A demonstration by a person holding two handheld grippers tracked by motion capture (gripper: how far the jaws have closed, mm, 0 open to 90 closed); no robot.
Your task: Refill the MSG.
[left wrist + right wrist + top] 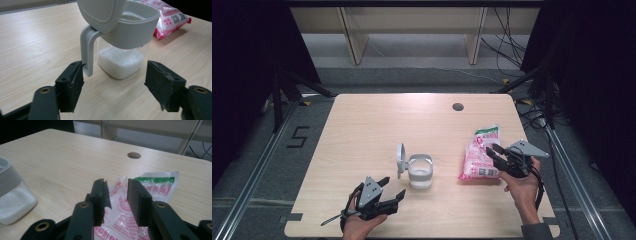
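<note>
High view: a lidded container [420,171], lid flipped up and partly filled with white granules, was seen near the table's [362,130] near edge; a pink bag [480,152] lay unlifted toward its right edge. Left gripper [391,191] was spread wide, empty; right gripper [494,152], narrowly parted, was poised over the bag, nothing yet grasped.

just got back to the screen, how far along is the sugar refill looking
Done: the container stands with its lid flipped up, some white granules inside. In hand: nothing yet; the right claw hangs half open over the pink bag, the left claw open facing the container. Left, probably: lifting and pouring.
</note>
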